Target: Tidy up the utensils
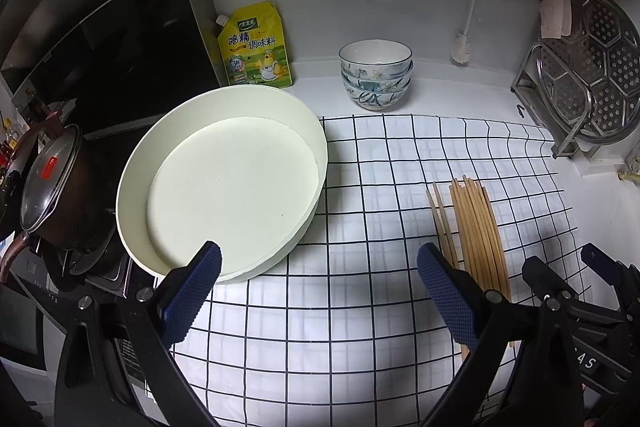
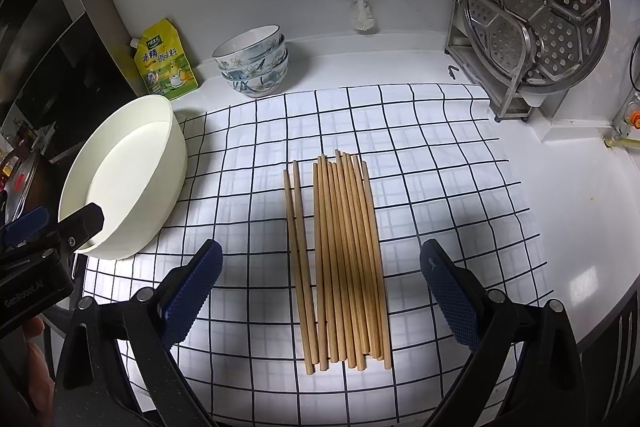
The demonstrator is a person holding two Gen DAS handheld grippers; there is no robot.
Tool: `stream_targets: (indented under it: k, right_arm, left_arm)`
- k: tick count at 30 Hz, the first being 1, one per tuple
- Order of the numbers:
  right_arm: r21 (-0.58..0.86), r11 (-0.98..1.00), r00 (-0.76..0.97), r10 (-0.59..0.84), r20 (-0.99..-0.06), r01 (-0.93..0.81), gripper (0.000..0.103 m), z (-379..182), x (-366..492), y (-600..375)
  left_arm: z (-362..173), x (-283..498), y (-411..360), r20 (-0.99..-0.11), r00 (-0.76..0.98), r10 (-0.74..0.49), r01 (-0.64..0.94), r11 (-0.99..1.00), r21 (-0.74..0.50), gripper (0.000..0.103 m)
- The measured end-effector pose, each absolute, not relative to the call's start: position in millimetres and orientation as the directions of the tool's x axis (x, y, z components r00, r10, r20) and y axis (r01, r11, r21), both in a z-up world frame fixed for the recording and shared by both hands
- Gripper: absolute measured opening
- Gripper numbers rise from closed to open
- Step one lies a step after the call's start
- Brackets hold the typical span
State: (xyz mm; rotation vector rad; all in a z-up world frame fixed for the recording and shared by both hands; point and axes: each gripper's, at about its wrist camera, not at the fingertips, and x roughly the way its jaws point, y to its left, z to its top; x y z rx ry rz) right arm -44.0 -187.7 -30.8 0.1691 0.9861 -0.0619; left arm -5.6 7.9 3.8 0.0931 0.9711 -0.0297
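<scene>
The chopsticks (image 2: pixel 340 259) lie on the checked cloth (image 2: pixel 440 187) on the tabletop (image 2: pixel 560 167), just ahead of the right claw (image 2: pixel 320 291): a tight bundle of plain pale-wood sticks, roughly parallel, with one pair set just apart on its left. None is lifted or in the white tray (image 2: pixel 160 147) at the cloth's left edge, which holds nothing, so the sorting looks barely begun; every stick is left to move. Both claws gape wide and grip nothing, the left claw (image 1: pixel 320 295) hanging over the cloth between tray and chopsticks. Stacked bowls (image 2: pixel 256 63) stand behind.
</scene>
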Motion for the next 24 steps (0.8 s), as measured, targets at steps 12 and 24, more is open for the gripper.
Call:
stream_targets:
  k: [12,24]
  right_arm:
    - [0.112,0.986,0.546,0.027,-0.838,0.124,0.094,-32.4,-40.3,-187.0]
    - [0.115,0.985,0.54,0.027,-0.841,0.13,0.094,-34.5,-42.7,-189.5]
  left_arm:
    - [3.1,-5.5,7.9,-0.827,0.563,0.015,0.067,0.996,0.064,0.097]
    - [-1.5,-5.4,4.3,-0.832,0.555,0.014,0.071,0.995,0.064,0.097]
